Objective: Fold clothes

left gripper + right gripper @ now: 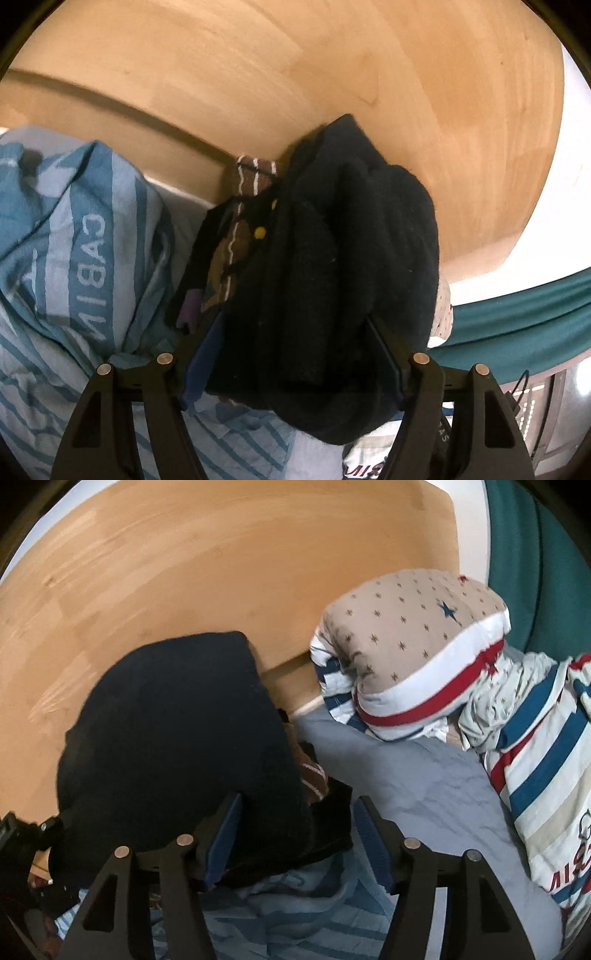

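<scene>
A folded pile of dark, near-black clothes point(332, 240) lies on the bed against the wooden headboard, with a brown white-striped piece point(255, 177) tucked in on its left side. My left gripper point(295, 332) stands wide open around the near end of the pile, which fills the space between the blue pads. In the right wrist view the same dark pile point(177, 738) sits left of centre, and the brown striped piece point(310, 775) peeks out at its right edge. My right gripper point(299, 801) is open; the pile's lower corner lies between its fingers, with a gap to the right pad.
The wooden headboard point(295, 74) rises right behind the pile. Blue striped bedding with lettering point(85, 240) bunches up on the left. A star-patterned pillow point(413, 627) and a red, white and blue striped duvet point(535, 757) lie to the right on a pale blue sheet point(406, 775). Teal fabric point(517, 314) hangs beyond.
</scene>
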`<action>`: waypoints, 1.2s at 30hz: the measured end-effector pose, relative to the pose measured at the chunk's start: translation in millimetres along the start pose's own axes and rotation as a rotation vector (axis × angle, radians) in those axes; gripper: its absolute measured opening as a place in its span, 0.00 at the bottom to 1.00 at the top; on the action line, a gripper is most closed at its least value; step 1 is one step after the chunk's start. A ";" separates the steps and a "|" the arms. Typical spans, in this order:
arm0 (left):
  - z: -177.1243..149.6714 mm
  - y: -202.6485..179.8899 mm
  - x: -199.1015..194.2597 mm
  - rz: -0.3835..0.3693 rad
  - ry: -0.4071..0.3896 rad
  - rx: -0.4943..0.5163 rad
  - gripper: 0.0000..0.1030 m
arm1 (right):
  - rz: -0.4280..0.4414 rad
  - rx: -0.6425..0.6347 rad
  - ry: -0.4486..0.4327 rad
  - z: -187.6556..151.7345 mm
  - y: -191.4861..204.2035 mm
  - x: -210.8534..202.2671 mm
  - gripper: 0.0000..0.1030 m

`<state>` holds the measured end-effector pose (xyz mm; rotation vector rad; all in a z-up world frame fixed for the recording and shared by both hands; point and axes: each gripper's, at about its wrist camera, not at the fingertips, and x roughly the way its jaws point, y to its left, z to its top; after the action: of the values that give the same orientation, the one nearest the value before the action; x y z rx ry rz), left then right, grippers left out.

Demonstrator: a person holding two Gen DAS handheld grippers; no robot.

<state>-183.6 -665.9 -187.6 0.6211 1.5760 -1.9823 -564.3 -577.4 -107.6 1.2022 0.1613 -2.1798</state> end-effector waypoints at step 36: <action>-113.7 -33.8 -222.1 0.065 -0.199 0.651 0.65 | 0.059 -0.132 -0.146 -155.6 77.3 -194.5 0.61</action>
<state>-34.7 -522.3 -44.0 0.6723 0.7660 -2.4192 -333.5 -485.9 -27.7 0.9595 0.2018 -2.1609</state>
